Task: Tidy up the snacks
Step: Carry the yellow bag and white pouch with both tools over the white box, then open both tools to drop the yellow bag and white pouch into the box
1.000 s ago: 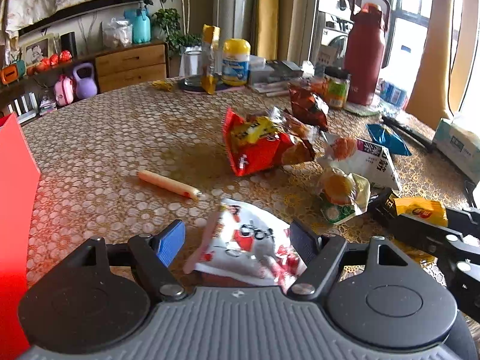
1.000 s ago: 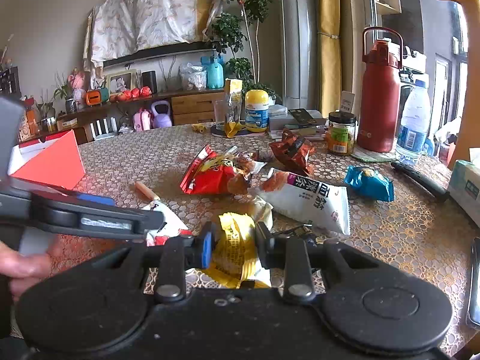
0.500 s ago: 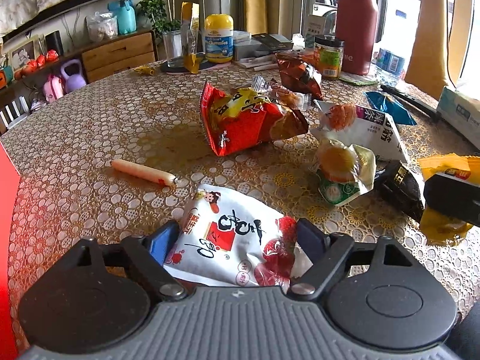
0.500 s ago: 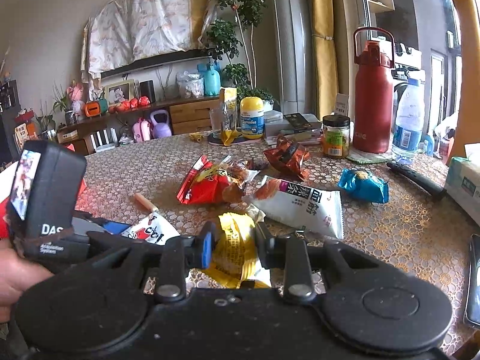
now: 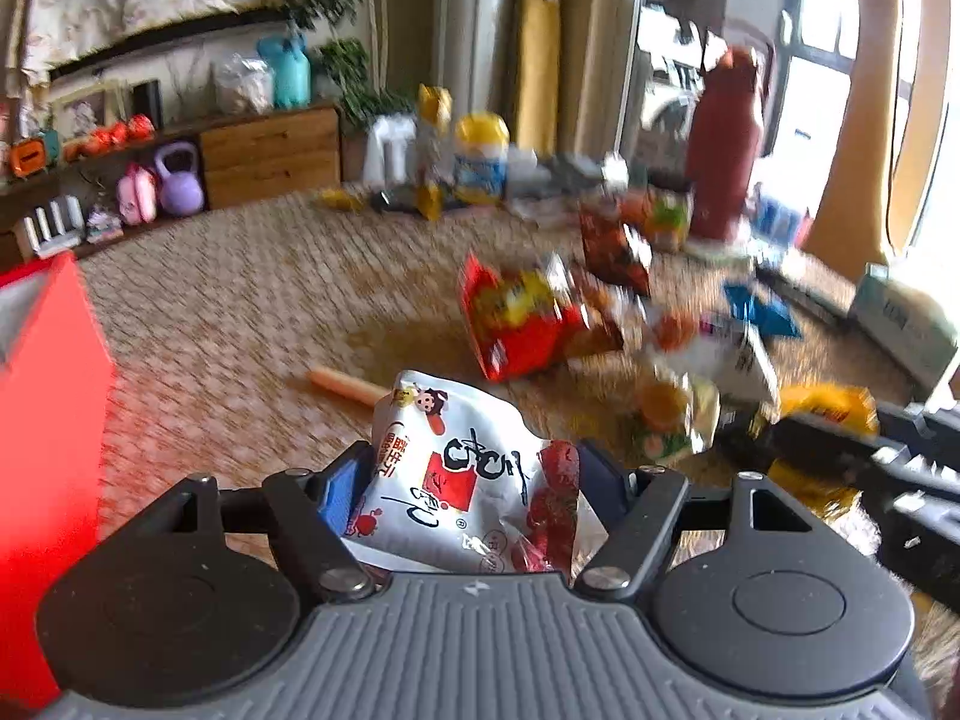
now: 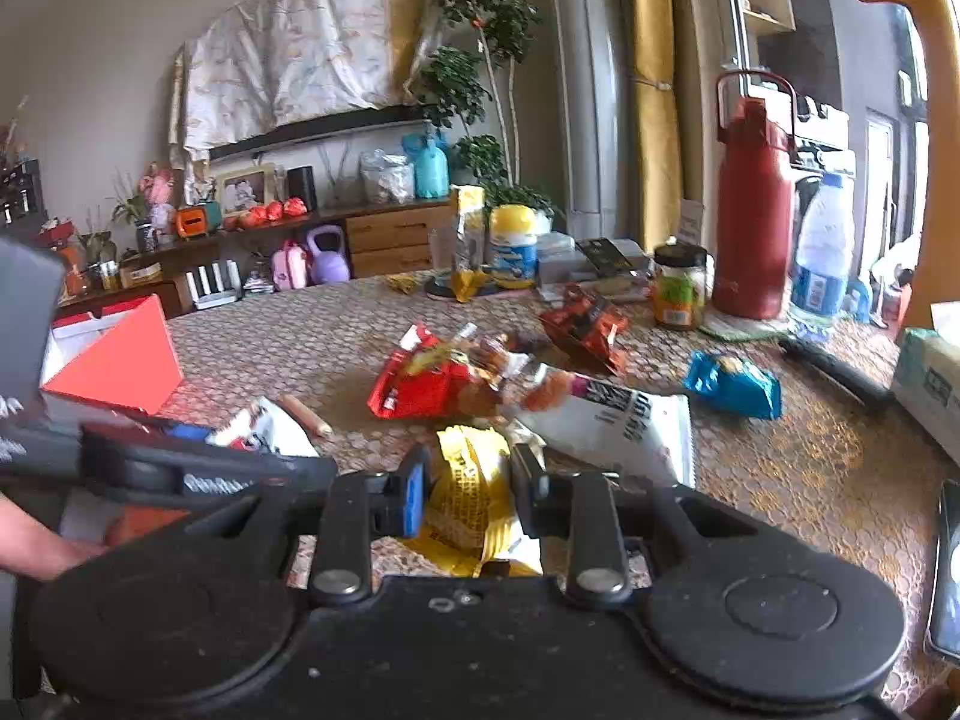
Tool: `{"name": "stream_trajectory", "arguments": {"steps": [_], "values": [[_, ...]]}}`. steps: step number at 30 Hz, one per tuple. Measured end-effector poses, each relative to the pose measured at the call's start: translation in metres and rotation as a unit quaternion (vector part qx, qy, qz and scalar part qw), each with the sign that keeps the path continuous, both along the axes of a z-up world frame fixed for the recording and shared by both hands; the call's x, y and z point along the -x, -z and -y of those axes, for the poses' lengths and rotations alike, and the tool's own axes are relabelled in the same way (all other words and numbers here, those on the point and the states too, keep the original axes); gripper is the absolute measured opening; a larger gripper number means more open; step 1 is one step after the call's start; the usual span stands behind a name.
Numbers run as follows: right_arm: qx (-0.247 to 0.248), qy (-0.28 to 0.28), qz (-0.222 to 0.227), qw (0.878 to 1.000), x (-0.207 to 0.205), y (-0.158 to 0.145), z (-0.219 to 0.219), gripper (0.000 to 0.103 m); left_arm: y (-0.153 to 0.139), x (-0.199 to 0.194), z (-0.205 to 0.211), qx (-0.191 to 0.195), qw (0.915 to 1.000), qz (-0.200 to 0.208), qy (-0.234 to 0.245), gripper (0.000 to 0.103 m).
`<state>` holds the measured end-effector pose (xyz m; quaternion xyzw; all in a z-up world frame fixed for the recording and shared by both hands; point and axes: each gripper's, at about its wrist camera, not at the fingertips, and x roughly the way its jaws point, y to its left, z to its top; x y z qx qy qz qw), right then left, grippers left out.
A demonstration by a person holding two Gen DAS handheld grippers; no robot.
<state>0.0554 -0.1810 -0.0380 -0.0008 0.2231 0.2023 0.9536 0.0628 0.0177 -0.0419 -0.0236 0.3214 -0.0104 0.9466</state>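
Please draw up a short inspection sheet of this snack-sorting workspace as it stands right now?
Surface: round table under a patterned lace cloth.
Job's things: white snack packet, yellow packet, red chip bag, blue packet, red box.
Clutter: maroon flask, jar, water bottle.
Grippers: left gripper, jaws just closing, grips the white packet; right gripper clamps the yellow packet.
Cables: nothing seen.
Surroundings: sideboard, plant.

Seven snack packets: one white (image 5: 474, 480), two red (image 6: 420, 384) (image 6: 579, 324), one yellow (image 6: 471, 498), one blue (image 6: 732, 384), one white-and-black (image 6: 624, 426), one clear (image 5: 672, 414). One sausage stick (image 5: 345, 384). One red box (image 6: 120, 360).
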Motion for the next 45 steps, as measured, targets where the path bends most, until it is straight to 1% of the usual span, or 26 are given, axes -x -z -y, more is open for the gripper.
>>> {"name": "stream_trajectory", "arguments": {"steps": [3,5,8,12,16,19,23,25,29,34,40,45], "values": [[0.003,-0.011,0.011,1.0,0.003,-0.008,-0.008,0.028,-0.024,0.015,-0.016,0.004,0.9996,0.025,-0.013,0.073],[0.003,-0.023,0.019,1.0,0.003,-0.014,-0.015,0.028,-0.041,0.028,-0.03,0.005,0.9986,0.044,-0.028,0.073],[0.004,-0.047,0.038,0.998,0.006,-0.027,-0.032,0.028,-0.063,0.045,-0.056,-0.001,0.9966,0.061,-0.055,0.073],[-0.003,-0.09,0.048,0.995,0.006,-0.042,-0.061,0.028,-0.082,0.065,-0.093,-0.018,0.992,0.08,-0.096,0.073],[-0.017,-0.14,0.049,0.989,0.002,-0.056,-0.1,0.028,-0.088,0.084,-0.131,-0.035,0.986,0.08,-0.142,0.073],[-0.028,-0.176,0.045,0.983,-0.002,-0.066,-0.134,0.028,-0.087,0.095,-0.157,-0.042,0.9823,0.073,-0.167,0.073],[-0.041,-0.218,0.022,0.975,-0.01,-0.076,-0.182,0.028,-0.078,0.107,-0.187,-0.049,0.9786,0.053,-0.192,0.073],[-0.048,-0.237,0.007,0.97,-0.014,-0.079,-0.208,0.028,-0.07,0.112,-0.198,-0.051,0.9778,0.042,-0.199,0.073],[-0.044,-0.265,-0.021,0.963,-0.02,-0.08,-0.255,0.028,-0.054,0.116,-0.215,-0.045,0.977,0.018,-0.207,0.073],[-0.018,-0.289,-0.052,0.956,-0.027,-0.075,-0.3,0.028,-0.037,0.117,-0.229,-0.035,0.9781,-0.003,-0.205,0.073],[0.034,-0.304,-0.081,0.949,-0.026,-0.063,-0.33,0.028,-0.026,0.11,-0.237,-0.032,0.9785,-0.021,-0.202,0.073],[0.074,-0.307,-0.099,0.944,-0.018,-0.054,-0.344,0.028,-0.019,0.103,-0.243,-0.038,0.978,-0.036,-0.202,0.073]]}}
